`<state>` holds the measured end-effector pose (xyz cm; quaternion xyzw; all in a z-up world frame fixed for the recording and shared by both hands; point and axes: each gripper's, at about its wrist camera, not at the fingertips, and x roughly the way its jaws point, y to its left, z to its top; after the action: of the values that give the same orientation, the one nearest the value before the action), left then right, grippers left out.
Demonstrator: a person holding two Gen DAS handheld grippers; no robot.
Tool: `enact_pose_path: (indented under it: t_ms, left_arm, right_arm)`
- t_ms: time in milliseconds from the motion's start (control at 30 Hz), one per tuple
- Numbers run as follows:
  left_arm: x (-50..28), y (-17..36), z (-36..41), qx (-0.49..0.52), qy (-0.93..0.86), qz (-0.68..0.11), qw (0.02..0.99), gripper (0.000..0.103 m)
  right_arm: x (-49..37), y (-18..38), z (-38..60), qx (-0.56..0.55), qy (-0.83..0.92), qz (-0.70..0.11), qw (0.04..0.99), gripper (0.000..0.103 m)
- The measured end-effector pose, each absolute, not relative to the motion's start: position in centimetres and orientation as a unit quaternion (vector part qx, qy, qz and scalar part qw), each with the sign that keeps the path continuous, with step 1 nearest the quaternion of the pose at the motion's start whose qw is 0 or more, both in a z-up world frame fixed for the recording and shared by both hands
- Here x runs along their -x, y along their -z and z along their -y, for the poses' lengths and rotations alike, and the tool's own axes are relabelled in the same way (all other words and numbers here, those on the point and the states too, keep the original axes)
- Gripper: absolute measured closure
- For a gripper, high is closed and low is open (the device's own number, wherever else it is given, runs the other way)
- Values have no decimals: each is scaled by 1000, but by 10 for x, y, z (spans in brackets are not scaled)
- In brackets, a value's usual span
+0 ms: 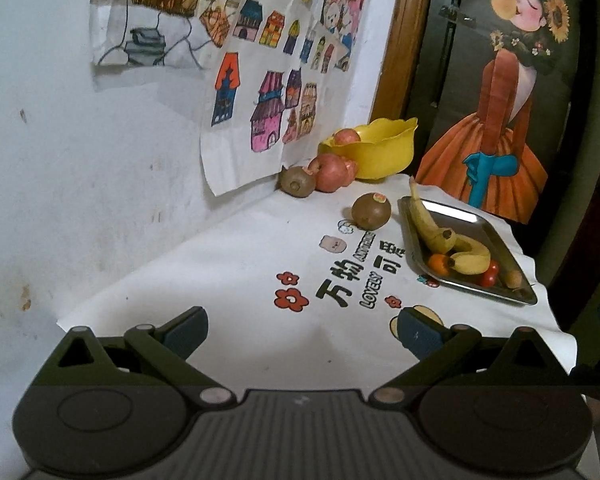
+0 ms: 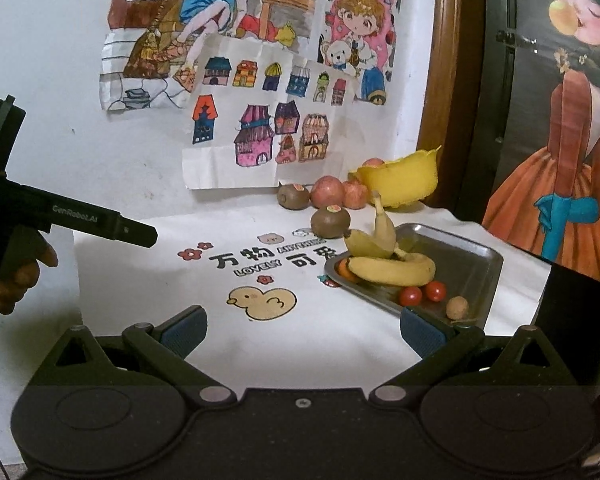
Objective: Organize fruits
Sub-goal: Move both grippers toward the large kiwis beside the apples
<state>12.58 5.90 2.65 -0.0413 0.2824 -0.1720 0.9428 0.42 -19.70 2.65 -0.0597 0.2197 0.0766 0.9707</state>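
Note:
A metal tray [image 1: 484,220] [image 2: 472,256] on the right of the white cloth holds two bananas [image 1: 432,228] [image 2: 392,270], a small orange fruit [image 1: 438,264], two cherry tomatoes [image 2: 422,294] and a small brown fruit [image 2: 457,307]. A kiwi [image 1: 371,211] [image 2: 330,222] lies just left of the tray. Further back, another kiwi [image 1: 297,181] [image 2: 293,196] and red apples [image 1: 332,172] [image 2: 327,191] lie beside a yellow bowl [image 1: 380,152] [image 2: 404,180] with an apple [image 1: 346,136] inside. My left gripper [image 1: 302,334] and right gripper [image 2: 302,330] both stand open and empty, well short of the fruit.
A white wall with taped drawings [image 2: 260,80] backs the table. A wooden frame [image 1: 400,40] and a poster of a figure in an orange dress [image 1: 500,128] stand at the right. The left gripper's body, held by a hand [image 2: 16,272], reaches in from the left of the right wrist view.

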Motion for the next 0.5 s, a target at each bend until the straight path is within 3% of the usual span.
enact_pose_path:
  t_ms: [267,500]
  left_arm:
    - [-142,-40,-57,25,157,-270,950,0]
    - [-209,-33,-26,1,137,-279,951,0]
  right_arm:
    - [-22,-42,190,81,-110,-198,971,1]
    - [-96,-18,205,45,-183,-176,966,1]
